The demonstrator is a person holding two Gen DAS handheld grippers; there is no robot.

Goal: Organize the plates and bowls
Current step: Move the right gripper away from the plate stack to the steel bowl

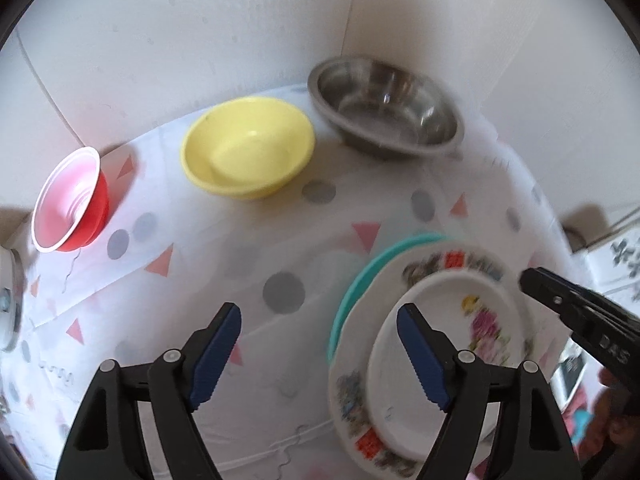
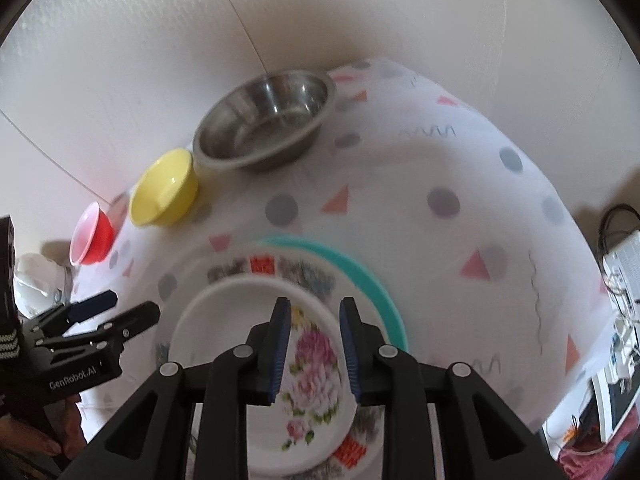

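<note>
A stack of plates lies near me: a small floral plate [image 2: 312,360] rests on a white plate with a patterned rim [image 2: 304,268], over a teal plate [image 2: 360,276]. My right gripper [image 2: 315,304] hovers over the floral plate, its jaws a little apart with nothing between the pads. My left gripper [image 1: 318,312] stands wide open over bare tablecloth, left of the stack [image 1: 480,320]. At the back stand a steel bowl [image 1: 384,104], a yellow bowl [image 1: 248,148] and a red cup-shaped bowl [image 1: 72,200], all upright.
White walls meet in a corner behind the steel bowl [image 2: 264,128]. The patterned tablecloth [image 2: 460,160] drops off at the right, with cables and clutter [image 2: 624,272] beyond. A white object [image 2: 36,276] sits at the table's left end.
</note>
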